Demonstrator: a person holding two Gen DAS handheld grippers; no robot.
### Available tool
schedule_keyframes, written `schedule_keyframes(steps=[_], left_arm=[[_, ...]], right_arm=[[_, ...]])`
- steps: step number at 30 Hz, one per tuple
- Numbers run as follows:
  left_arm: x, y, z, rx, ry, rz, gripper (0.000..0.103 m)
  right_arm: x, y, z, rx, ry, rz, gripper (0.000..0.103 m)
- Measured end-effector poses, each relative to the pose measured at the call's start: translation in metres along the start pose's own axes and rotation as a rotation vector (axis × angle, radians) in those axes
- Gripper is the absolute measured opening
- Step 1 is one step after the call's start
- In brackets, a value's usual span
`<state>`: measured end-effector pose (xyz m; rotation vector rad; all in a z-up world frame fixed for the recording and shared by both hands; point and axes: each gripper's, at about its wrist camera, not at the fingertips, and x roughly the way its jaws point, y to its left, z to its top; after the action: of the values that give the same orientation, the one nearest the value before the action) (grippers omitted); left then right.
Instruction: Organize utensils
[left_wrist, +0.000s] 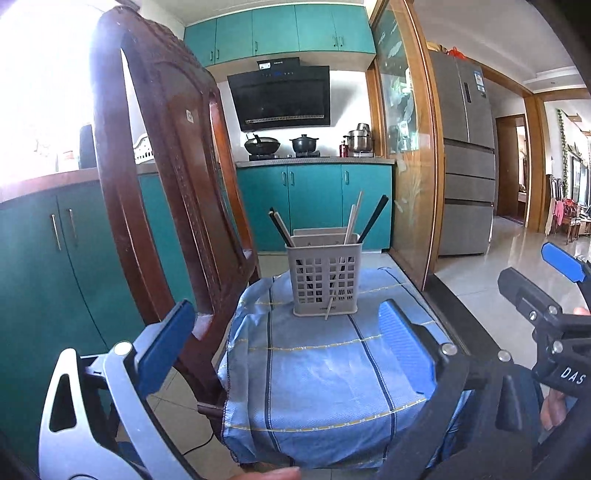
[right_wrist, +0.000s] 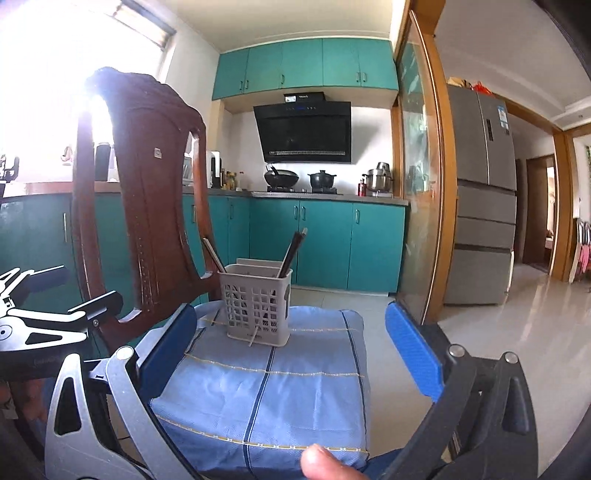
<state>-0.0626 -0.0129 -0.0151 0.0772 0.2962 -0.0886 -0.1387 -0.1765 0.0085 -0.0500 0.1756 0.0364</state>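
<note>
A grey plastic utensil basket (left_wrist: 325, 280) (right_wrist: 258, 306) stands upright on a blue striped cloth (left_wrist: 325, 376) (right_wrist: 266, 391). Several chopsticks (left_wrist: 373, 218) (right_wrist: 291, 251), dark and pale, lean out of its top. One pale chopstick (left_wrist: 330, 304) pokes out through the front grid near the base. My left gripper (left_wrist: 288, 347) is open, short of the basket, with nothing between its blue pads (left_wrist: 404, 350). My right gripper (right_wrist: 291, 350) is open too, also back from the basket and holding nothing. Each gripper shows at the edge of the other's view: the right gripper (left_wrist: 535, 273) and the left gripper (right_wrist: 74, 290).
A carved wooden chair (left_wrist: 162, 155) (right_wrist: 147, 192) stands close on the left of the cloth. A glass sliding door with a wooden frame (left_wrist: 410, 155) is on the right. Teal cabinets (left_wrist: 314, 203) and a stove with pots line the far wall. A person's thumb (right_wrist: 321, 461) shows at the bottom.
</note>
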Motion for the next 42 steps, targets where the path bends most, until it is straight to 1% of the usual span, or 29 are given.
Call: schedule_keyframes(steps=[8,15,27,42], left_arm=[[-0.006,0.002,0.003,-0.014,-0.002,-0.012,0.099],[-0.014,-0.002,0.006,0.007,-0.022,-0.006,0.099],[-0.026,-0.002,0.010,0.018,-0.049,-0.024,0.099],[-0.028,-0.002,0.010,0.021,-0.049,-0.032,0.099]], right_arm=[[-0.008,-0.001,0.006,-0.001,-0.021,0.002,0.100],[-0.013,-0.003,0.006,0.006,-0.032,0.004,0.100],[-0.027,-0.005,0.011,0.009,-0.058,0.003,0.100],[-0.032,0.001,0.014,-0.014,-0.067,0.004,0.100]])
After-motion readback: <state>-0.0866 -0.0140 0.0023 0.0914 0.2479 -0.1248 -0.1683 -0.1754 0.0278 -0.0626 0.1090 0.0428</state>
